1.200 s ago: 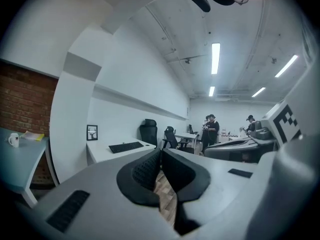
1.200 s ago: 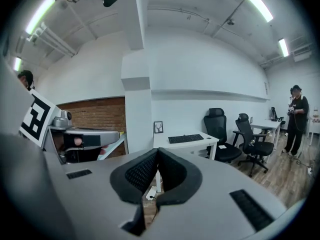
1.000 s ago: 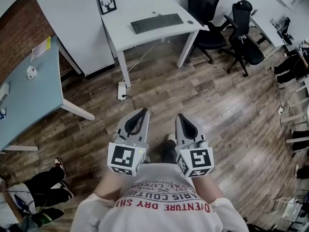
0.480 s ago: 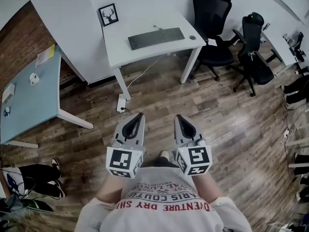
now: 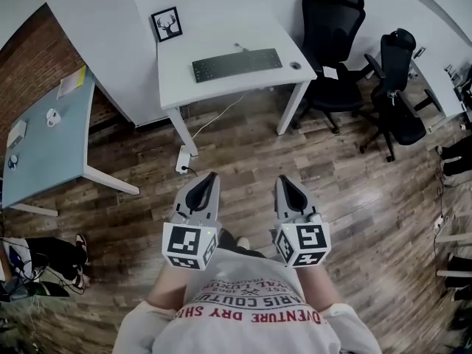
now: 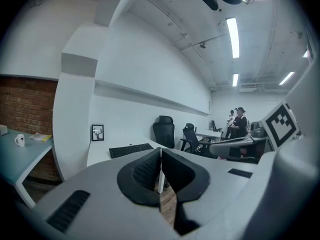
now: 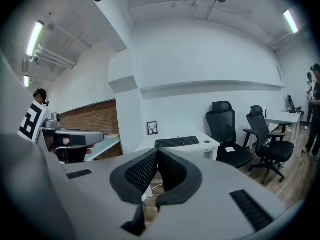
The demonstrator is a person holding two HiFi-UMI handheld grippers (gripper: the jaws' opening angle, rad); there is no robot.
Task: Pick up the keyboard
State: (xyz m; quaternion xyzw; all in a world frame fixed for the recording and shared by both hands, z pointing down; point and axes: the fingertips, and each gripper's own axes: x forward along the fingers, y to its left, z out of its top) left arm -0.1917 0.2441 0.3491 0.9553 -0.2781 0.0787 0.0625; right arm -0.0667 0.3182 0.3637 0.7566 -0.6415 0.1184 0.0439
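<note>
Desk (image 5: 221,39) appears nearer than a second earlier. Keyboard (image 5: 237,65) lies on it, well ahead of left gripper (image 5: 209,177) and right gripper (image 5: 284,181), both with jaws pressed together, empty.

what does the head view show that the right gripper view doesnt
Only the head view: the power strip on the floor by the desk leg, the mug on the blue table, and the person's printed shirt. Only the right gripper view: the ceiling lights and the right gripper pads close up, shut and empty. Both: the keyboard on the white desk, the framed picture and two black chairs.
</note>
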